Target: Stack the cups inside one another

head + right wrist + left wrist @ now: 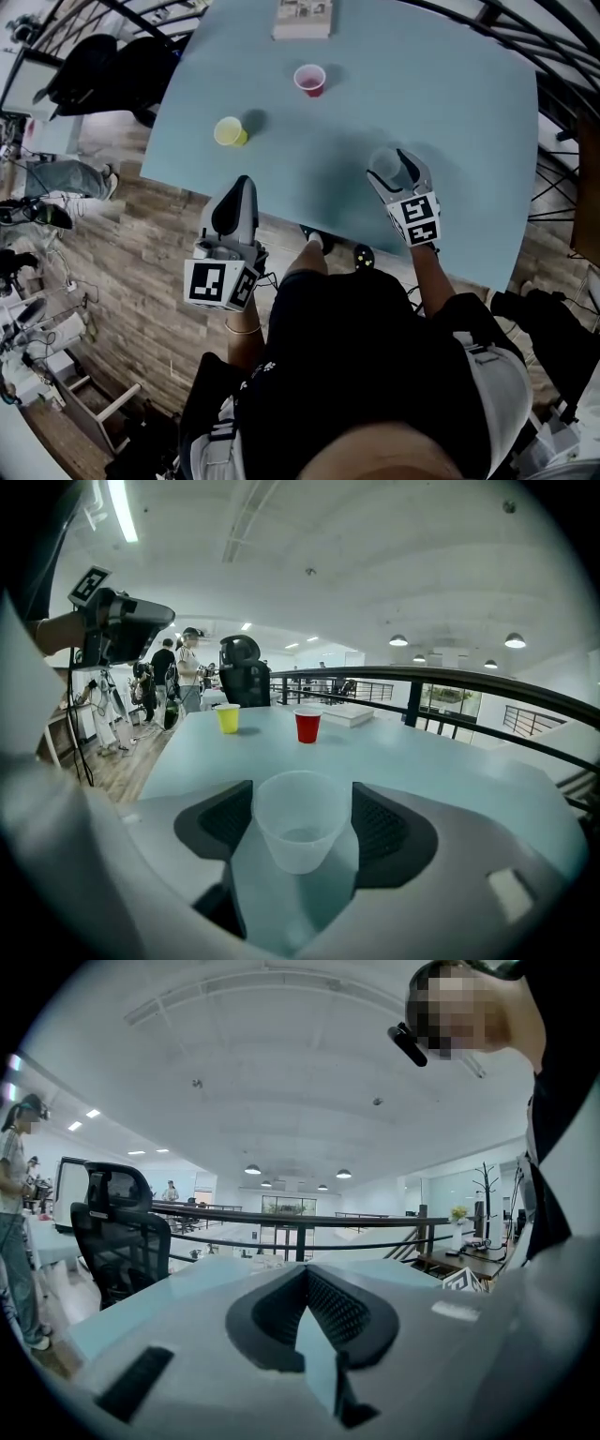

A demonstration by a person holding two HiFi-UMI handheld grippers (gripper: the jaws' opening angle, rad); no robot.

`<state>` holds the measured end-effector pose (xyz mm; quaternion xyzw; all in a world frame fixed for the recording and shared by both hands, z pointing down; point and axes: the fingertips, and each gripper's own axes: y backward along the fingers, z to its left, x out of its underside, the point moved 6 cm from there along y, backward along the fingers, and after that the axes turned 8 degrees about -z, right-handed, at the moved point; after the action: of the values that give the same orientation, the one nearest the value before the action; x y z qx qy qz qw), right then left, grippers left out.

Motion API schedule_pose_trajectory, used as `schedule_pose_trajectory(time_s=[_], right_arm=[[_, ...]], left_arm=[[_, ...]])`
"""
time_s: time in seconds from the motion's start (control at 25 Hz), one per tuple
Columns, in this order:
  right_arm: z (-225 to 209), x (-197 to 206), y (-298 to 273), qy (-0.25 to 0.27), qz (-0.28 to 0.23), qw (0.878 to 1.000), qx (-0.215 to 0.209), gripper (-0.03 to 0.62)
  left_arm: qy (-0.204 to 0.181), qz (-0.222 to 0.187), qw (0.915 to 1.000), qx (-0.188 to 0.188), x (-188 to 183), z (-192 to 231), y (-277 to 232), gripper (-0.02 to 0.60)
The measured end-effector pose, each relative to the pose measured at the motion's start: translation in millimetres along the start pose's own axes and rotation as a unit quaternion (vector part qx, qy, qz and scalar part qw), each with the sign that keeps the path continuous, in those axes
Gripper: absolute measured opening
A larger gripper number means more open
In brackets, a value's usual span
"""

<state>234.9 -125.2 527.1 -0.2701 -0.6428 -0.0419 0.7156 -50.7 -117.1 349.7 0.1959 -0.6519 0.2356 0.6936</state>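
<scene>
Over at the lower left of the head view, the left gripper [241,189] hangs just off the near edge of the pale blue surface [450,112], its fingers [345,1314] pinched together on nothing, probably waiting its turn. Just above it stands the yellow cup [229,131], upright and untouched. Further right and higher up is the red cup [309,79], also upright, well apart from the yellow one. At centre right, the right gripper [392,169] is low over the surface with its fingers [380,822] spread wide. The clear cup [298,822] stands upright between them, seemingly not squeezed. No cup is nested yet, so the stacking looks barely begun.
</scene>
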Motion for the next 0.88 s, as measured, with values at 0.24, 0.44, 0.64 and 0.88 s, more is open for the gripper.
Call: schedule_pose_trajectory(time_s=[0.24, 0.44, 0.64, 0.88], right_arm=[[1.3, -1.9, -6.6, 0.002, 0.018, 1.000, 0.005, 0.318], [0.9, -12.9, -12.3, -0.008, 0.021, 1.000, 0.005, 0.316], [8.8, -33.9, -27.7, -0.006, 0.004, 1.000, -0.006, 0.316], [28.1, -76.8, -58.6, 0.009, -0.032, 0.999, -0.041, 0.316]], left_arm=[[0.012, -0.003, 0.9999, -0.005, 3.0, 18.3, 0.3, -0.017], [0.017, -0.006, 0.9998, -0.004, 3.7, 32.0, -3.0, -0.015], [0.020, -0.010, 0.9997, -0.009, 4.7, 49.1, -3.9, -0.015], [0.030, -0.012, 0.9988, -0.035, 3.5, 75.1, 4.0, -0.015]])
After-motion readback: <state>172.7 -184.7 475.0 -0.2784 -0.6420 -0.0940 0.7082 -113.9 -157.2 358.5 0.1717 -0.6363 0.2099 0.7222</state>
